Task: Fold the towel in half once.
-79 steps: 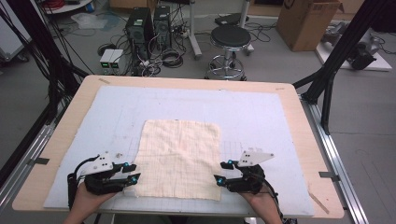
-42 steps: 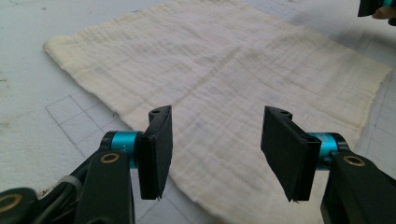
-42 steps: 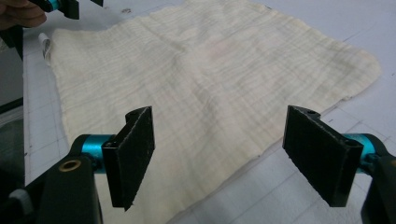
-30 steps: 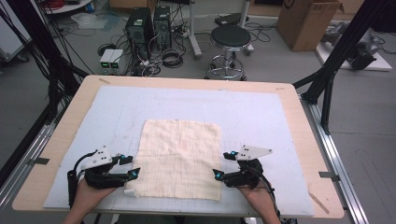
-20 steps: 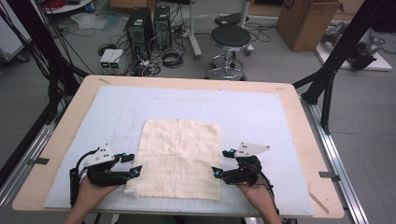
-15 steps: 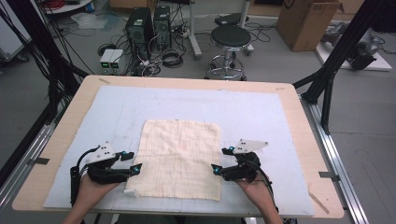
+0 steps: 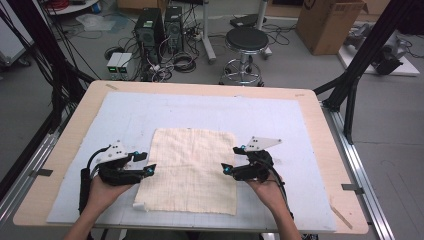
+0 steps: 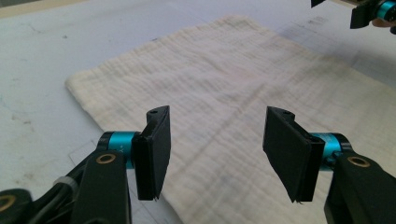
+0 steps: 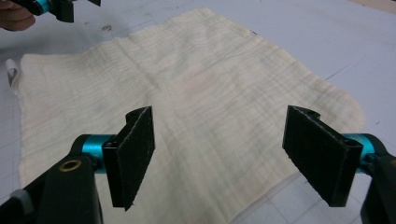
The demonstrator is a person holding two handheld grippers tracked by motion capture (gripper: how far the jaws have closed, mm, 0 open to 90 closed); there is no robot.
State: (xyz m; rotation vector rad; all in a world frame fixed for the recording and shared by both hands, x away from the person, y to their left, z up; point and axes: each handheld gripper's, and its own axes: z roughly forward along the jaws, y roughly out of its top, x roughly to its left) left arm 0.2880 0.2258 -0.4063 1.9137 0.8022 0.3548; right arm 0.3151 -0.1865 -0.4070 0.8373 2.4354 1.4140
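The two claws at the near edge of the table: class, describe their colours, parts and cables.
Both the left claw and the right claw are black, with flat black jaws on turquoise metal collars and brass-coloured rivets. Each carries a grey three-cornered plate on top and trails a black cable. The forearms are bare, without sleeves.

Beyond the wooden table (image 7: 320,125), a grey floor (image 7: 300,65) carries a round stool (image 7: 246,42), two computer towers (image 7: 160,25), tangled cables (image 7: 182,60) and a cardboard box (image 7: 330,22). Black frame struts (image 7: 372,45) flank it.
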